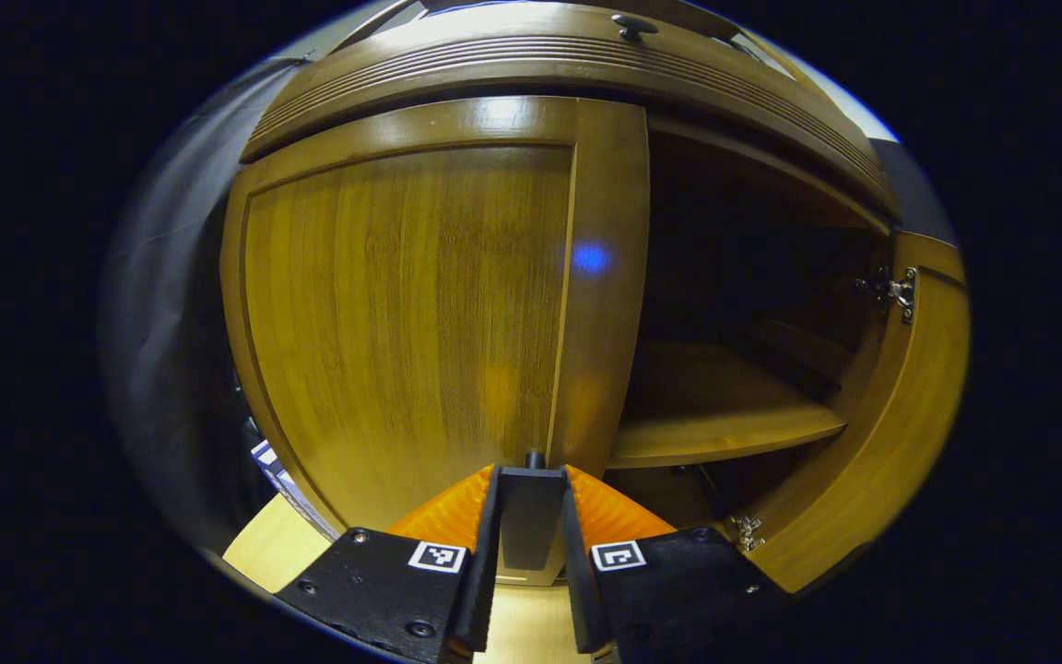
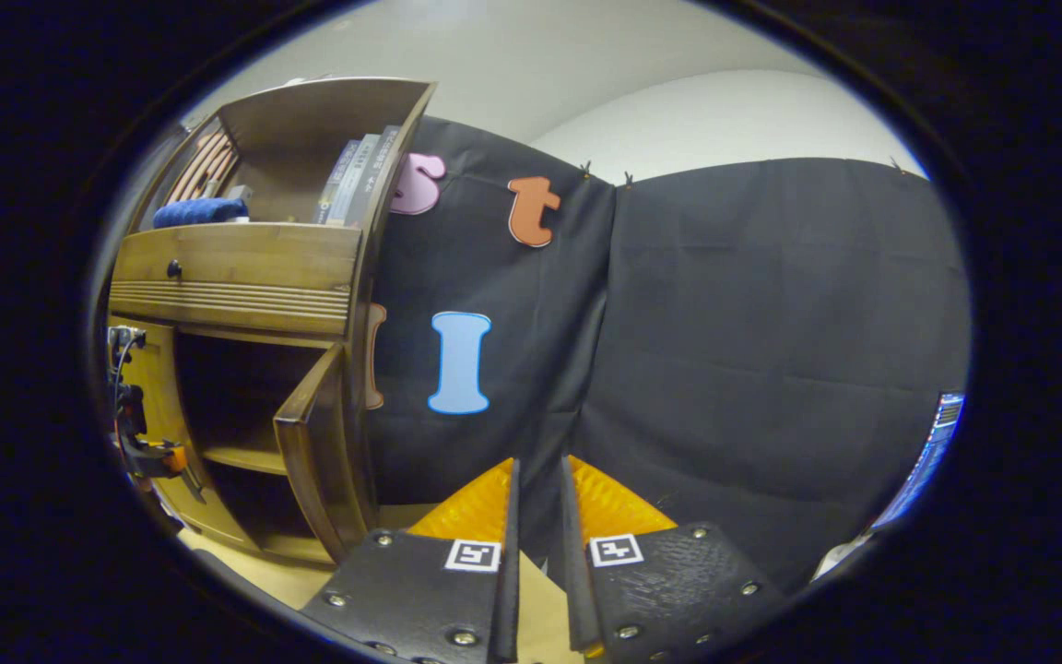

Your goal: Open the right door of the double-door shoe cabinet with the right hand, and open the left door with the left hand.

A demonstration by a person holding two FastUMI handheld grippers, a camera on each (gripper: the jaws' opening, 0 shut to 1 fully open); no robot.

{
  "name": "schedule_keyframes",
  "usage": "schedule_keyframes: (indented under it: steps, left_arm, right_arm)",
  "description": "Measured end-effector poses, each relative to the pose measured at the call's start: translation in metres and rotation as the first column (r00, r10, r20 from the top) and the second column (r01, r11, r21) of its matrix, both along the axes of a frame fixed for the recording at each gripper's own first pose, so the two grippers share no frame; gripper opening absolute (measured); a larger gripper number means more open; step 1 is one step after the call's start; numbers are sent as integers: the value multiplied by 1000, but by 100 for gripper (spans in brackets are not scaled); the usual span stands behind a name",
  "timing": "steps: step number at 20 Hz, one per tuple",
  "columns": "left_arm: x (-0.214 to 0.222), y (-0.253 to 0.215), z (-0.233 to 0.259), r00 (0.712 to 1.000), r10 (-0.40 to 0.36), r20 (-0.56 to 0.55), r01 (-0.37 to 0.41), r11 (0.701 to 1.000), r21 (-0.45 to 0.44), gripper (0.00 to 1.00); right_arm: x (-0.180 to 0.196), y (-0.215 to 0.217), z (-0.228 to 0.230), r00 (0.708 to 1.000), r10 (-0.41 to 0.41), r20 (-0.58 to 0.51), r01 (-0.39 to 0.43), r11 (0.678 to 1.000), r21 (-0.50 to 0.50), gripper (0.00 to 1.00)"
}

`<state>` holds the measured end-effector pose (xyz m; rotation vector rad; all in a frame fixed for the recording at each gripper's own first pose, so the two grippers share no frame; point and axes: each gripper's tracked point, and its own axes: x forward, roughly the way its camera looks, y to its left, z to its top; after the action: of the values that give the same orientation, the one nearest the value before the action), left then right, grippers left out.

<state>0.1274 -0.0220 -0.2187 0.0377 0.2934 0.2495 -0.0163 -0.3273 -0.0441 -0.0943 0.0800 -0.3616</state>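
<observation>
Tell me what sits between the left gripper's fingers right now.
In the left gripper view, the left gripper has the left door's dark handle between its fingers; the right door stands open.

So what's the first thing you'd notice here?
The big wooden cabinet: its right door hangs open on a dark inside with a bare shelf, while the left door looks closed. The left tool grips that door's small knob, down at the bottom.
</observation>
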Motion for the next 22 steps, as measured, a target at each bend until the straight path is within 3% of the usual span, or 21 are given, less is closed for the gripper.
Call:
schedule_keyframes:
  steps: [9,22]
  left_arm:
    - [-26,1,1,999,34,17,-34,999,-1,33]
    - [-89,11,9,995,52,86,-51,999,-12,31]
  right_arm:
    - [-3,-8,12,999,36,31,-36,999,21,21]
    - [30,15,27,980,190,60,-191,981,16,21]
